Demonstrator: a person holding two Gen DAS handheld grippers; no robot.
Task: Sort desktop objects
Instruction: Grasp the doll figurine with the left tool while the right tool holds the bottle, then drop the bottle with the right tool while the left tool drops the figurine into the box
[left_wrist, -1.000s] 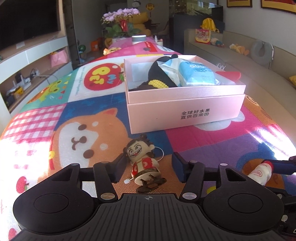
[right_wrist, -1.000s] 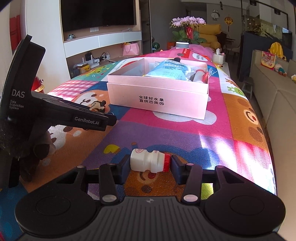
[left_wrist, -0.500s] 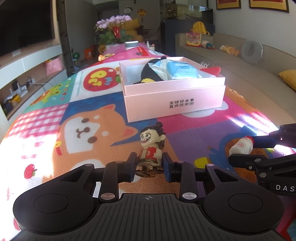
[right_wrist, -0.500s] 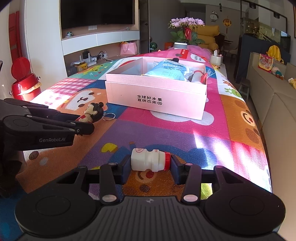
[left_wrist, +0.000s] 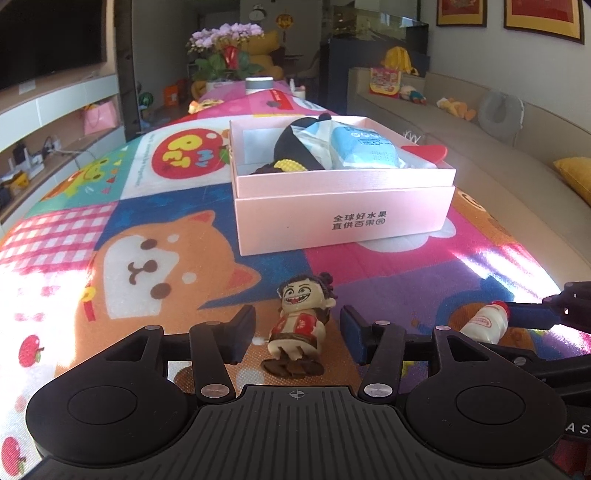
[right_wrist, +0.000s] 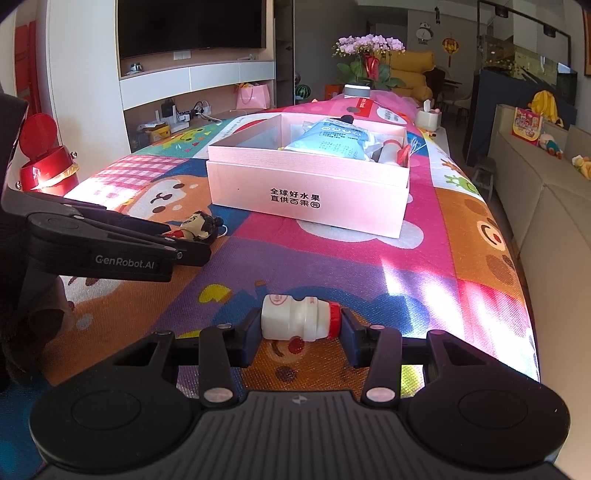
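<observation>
Straddling a grinning figurine (left_wrist: 300, 329) at lower centre of the left wrist view, the left gripper (left_wrist: 297, 338) is opening its jaws, both pads clear of the toy standing between them on the cartoon mat (left_wrist: 155, 236). Low in the right wrist view, the right gripper (right_wrist: 300, 334) clamps a small white bottle (right_wrist: 300, 323) end to end. Both pickups look under way; next, the left must close again, then each load goes to the pink box (left_wrist: 343, 218) at upper centre.
</observation>
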